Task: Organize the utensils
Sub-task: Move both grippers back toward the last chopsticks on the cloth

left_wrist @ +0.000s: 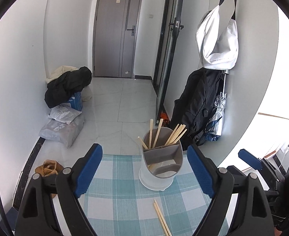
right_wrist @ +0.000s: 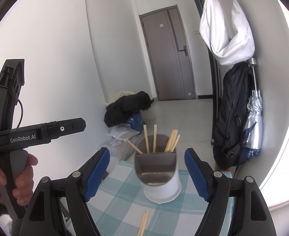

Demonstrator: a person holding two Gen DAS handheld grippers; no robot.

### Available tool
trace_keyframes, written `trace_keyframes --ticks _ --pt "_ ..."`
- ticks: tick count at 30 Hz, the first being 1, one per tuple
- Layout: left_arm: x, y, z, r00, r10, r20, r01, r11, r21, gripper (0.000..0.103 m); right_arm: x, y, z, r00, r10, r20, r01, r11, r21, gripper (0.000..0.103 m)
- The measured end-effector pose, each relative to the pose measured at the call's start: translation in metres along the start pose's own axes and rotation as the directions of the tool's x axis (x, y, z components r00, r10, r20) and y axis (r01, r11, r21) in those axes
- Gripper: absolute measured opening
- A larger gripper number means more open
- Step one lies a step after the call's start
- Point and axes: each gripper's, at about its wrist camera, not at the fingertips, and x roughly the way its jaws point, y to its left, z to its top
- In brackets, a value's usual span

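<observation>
A white utensil holder with grey dividers stands on a blue-and-white checked cloth. Several wooden chopsticks stand in its back compartments. A loose pair of chopsticks lies on the cloth in front of it. My left gripper is open, nothing between its blue pads, and it sits back from the holder. My right gripper is also open and empty, the holder seen between its fingers but farther off.
The left tool's body and a hand show at the left of the right wrist view. Beyond the table's far edge: tiled floor, clothes and bags, a hanging backpack, an umbrella, a grey door.
</observation>
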Motion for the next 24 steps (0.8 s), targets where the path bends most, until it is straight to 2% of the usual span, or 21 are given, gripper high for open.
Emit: trace_keyframes --ticks 5,10,16,18,21,24 --pt "-0.008 0.003 -0.012 0.999 0.022 0.026 -0.022 1.0 -0.011 0.085 -0.009 0.003 -0.012 1.0 -0.017 0.003 0.017 1.0 -0.011 0.086" --pt "-0.004 0.008 -0.028 0.999 0.036 0.016 -0.036 0.999 -0.036 0.088 -0.01 0.006 -0.028 1.0 -0.025 -0.016 0.025 0.999 -0.025 0.087" --pt "0.013 0.016 -0.056 0.999 0.044 -0.03 -0.046 0.997 -0.059 0.089 -0.002 0.002 -0.055 0.996 -0.04 -0.079 0.04 0.999 -0.011 0.089" --pt "0.017 0.02 -0.063 0.997 0.068 -0.038 -0.07 0.995 -0.069 0.089 0.002 0.0 -0.065 0.993 -0.053 -0.109 0.051 0.999 -0.014 0.089" --pt "0.024 0.031 -0.075 0.996 0.077 -0.047 -0.083 0.989 -0.126 0.089 0.011 -0.004 -0.079 0.983 -0.065 -0.169 0.063 0.998 -0.014 0.09" --pt "0.035 0.034 -0.084 0.993 0.079 -0.085 -0.089 0.989 -0.121 0.089 0.019 -0.007 -0.091 0.973 -0.066 -0.223 0.065 0.998 -0.014 0.09"
